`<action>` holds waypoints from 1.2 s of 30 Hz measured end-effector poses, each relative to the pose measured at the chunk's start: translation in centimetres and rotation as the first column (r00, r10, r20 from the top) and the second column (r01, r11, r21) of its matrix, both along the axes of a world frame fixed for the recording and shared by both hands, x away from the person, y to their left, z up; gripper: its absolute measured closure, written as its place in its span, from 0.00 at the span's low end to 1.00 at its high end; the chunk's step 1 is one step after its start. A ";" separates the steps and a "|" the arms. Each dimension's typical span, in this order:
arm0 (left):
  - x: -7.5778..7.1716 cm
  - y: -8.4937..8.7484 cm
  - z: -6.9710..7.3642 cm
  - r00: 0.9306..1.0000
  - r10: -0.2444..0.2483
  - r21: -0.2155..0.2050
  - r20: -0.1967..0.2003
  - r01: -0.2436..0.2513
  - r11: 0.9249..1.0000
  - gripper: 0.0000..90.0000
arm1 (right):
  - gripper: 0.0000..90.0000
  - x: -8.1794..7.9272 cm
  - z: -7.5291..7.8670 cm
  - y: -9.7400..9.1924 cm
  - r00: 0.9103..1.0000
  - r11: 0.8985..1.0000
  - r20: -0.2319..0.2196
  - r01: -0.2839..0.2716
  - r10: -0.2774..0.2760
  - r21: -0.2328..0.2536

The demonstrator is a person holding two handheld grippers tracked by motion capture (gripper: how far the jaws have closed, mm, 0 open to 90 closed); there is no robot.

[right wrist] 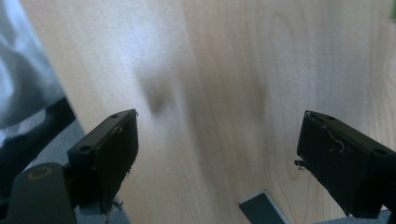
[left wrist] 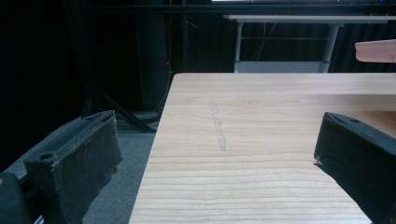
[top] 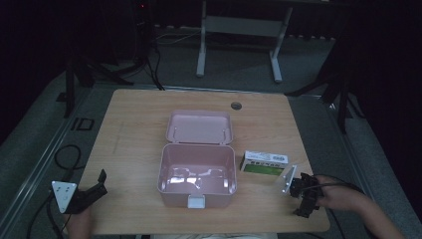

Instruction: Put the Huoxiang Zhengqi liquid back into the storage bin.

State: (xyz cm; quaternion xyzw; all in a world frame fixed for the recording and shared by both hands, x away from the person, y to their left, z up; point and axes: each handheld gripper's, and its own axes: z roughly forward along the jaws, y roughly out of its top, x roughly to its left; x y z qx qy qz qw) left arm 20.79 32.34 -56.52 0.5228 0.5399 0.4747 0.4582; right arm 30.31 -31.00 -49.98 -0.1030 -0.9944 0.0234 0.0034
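Table: a light wooden table (top: 134, 129) with rounded corners, and a small round grey fitting (top: 236, 105) set in its top near the far edge.
Box: a pink plastic box (top: 197, 172) sits at the middle of the table, its lid (top: 200, 127) swung back and lying open on the far side; the inside looks bare and shiny, and a pale latch (top: 196, 201) shows on the near wall.
Carton: a small white and green carton (top: 264, 163) lies flat on the table just to the right of the box, apart from it.
Left gripper: the left gripper (top: 94, 191) is held at the near left corner of the table, partly over the edge, pointing toward the box; in the left gripper view (left wrist: 217, 158) its jaws stand wide apart with nothing between them but bare table top.
Right gripper: the right gripper (top: 303, 194) is at the near right of the table, near the carton but not touching it; in the right gripper view (right wrist: 217, 154) the jaws are wide apart and hold nothing, over blurred wood grain.
Background: a dark room with a grey floor (top: 239, 64) and the white legs of another table (top: 239, 30) beyond.
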 end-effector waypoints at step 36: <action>0.0 0.1 0.0 1.000 -0.011 -0.008 -0.002 0.011 1.000 0.01 | 0.14 0.6 2.0 9.6 0.981 0.984 -0.075 -0.174 0.176 0.041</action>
